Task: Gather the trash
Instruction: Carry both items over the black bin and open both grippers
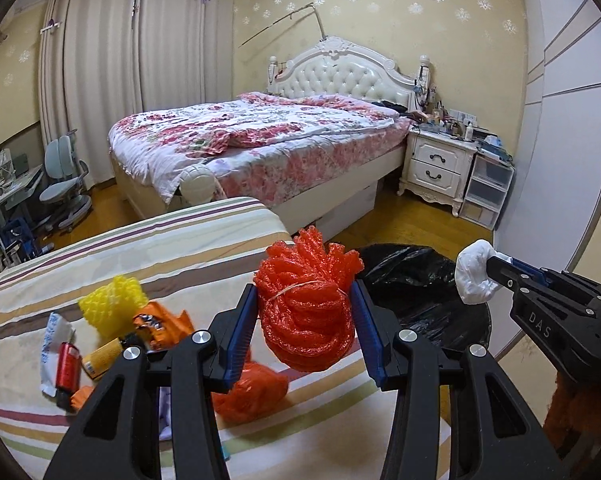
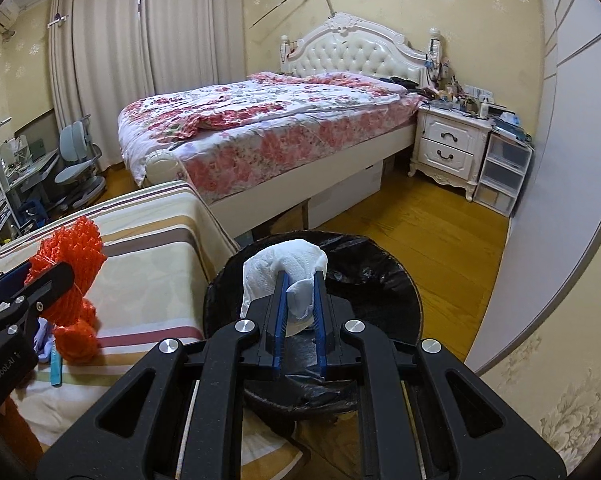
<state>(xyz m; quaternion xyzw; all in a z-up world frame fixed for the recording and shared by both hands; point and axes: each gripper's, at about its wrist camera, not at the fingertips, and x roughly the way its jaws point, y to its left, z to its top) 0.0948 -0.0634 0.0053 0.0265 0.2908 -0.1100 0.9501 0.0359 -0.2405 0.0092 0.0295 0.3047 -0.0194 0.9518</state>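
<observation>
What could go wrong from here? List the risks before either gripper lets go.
1. The left gripper holds the orange foam net at the edge of the striped bed, not clearly over the black-lined bin; released now, it might miss.
2. The white tissue in the right gripper is pinched deep between the pads and might cling when they open.
3. The two grippers sit close together and could bump.

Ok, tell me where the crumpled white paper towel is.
The crumpled white paper towel is pinched in the right gripper, over the black-lined trash bin beside the striped bed.
</observation>
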